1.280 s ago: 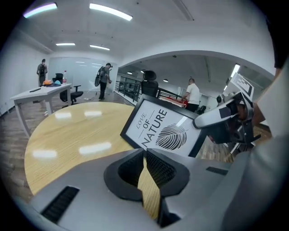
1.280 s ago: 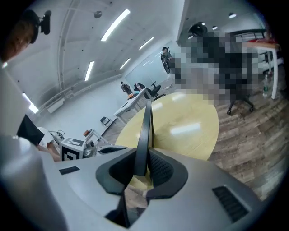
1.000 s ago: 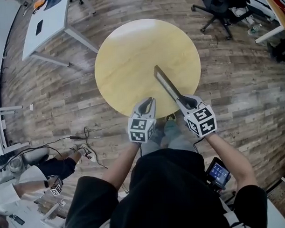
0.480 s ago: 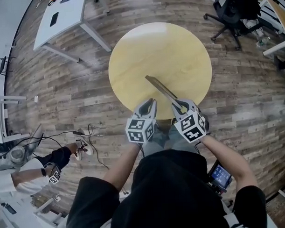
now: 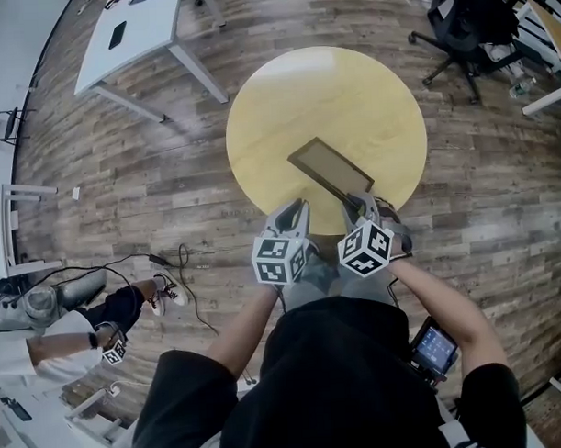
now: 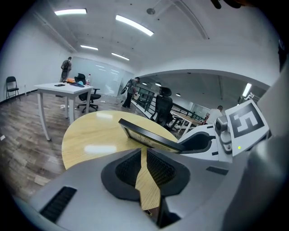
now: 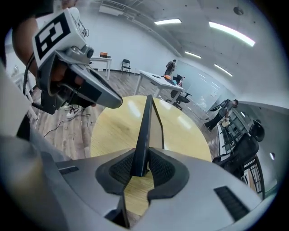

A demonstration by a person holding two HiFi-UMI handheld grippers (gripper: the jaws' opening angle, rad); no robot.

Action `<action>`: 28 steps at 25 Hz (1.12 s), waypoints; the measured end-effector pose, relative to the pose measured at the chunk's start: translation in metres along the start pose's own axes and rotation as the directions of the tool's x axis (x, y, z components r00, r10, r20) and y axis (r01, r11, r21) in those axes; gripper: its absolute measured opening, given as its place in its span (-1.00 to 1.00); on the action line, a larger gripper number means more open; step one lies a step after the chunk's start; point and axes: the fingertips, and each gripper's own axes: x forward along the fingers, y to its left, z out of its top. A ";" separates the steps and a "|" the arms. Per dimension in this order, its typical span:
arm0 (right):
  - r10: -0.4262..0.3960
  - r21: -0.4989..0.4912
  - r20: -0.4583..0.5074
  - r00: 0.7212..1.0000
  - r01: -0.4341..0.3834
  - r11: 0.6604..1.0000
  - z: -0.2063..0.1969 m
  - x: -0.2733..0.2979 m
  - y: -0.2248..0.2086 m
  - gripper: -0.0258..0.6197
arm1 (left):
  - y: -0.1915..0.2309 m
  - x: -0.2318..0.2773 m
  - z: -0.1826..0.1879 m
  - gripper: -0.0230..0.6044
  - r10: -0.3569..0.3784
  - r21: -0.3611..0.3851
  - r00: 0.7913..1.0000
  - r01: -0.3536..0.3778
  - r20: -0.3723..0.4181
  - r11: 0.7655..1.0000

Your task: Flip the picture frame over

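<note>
My right gripper has the picture frame pinched by its near edge. In the right gripper view the dark rim stands on edge between the two pads, and those jaws are just starting to ease apart with the rim between them. The frame hangs tilted over the near side of the round table, partway through its turn, with one broad face showing to the head camera (I cannot tell whether its far corner touches the wood). My left gripper sits just beside the right one near the table's edge. Its jaws are pressed almost together with nothing in them; only a sliver of tabletop shows through the slit. The main risk, as I judge it, is the grip loosening before the frame is lying down. A thin rim held by one edge would pivot, then slap flat or fall back onto the wrong face. It is also close to the table's near rim, so a slide toward me could carry it off onto the floor. The left gripper is close enough to clip the frame as it comes over.
</note>
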 end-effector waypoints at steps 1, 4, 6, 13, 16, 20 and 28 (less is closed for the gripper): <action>0.001 -0.001 -0.002 1.000 -0.001 1.000 0.000 0.002 0.003 -0.66 | 0.002 -0.002 -0.001 -0.84 0.002 0.000 1.000 -0.002 -0.003 1.000; 0.011 0.014 -0.006 1.000 -0.011 1.000 0.001 0.006 0.010 -0.61 | 0.011 -0.008 -0.004 -0.84 0.009 0.000 1.000 -0.009 -0.007 1.000; 0.012 0.014 -0.007 1.000 -0.012 1.000 0.001 0.009 0.014 -0.60 | 0.016 -0.012 -0.006 -0.84 0.013 0.002 1.000 -0.012 -0.009 1.000; -0.023 -0.038 -0.020 1.000 0.022 0.999 0.000 0.023 0.030 -0.55 | 0.034 -0.023 -0.014 -0.84 0.014 0.010 1.000 -0.014 -0.019 1.000; -0.048 -0.079 -0.012 0.999 0.047 0.996 -0.001 0.031 0.032 -0.53 | 0.039 -0.022 -0.017 -0.84 0.010 0.012 0.999 -0.010 -0.032 1.000; -0.079 -0.150 0.012 0.997 0.080 0.985 -0.006 0.043 0.037 -0.51 | 0.042 -0.020 -0.025 -0.84 0.000 0.020 0.999 0.001 -0.053 1.000; -0.093 -0.268 0.034 0.995 0.098 0.958 -0.025 0.057 0.051 -0.46 | 0.046 -0.017 -0.038 -0.84 -0.007 0.035 0.995 0.010 -0.096 0.999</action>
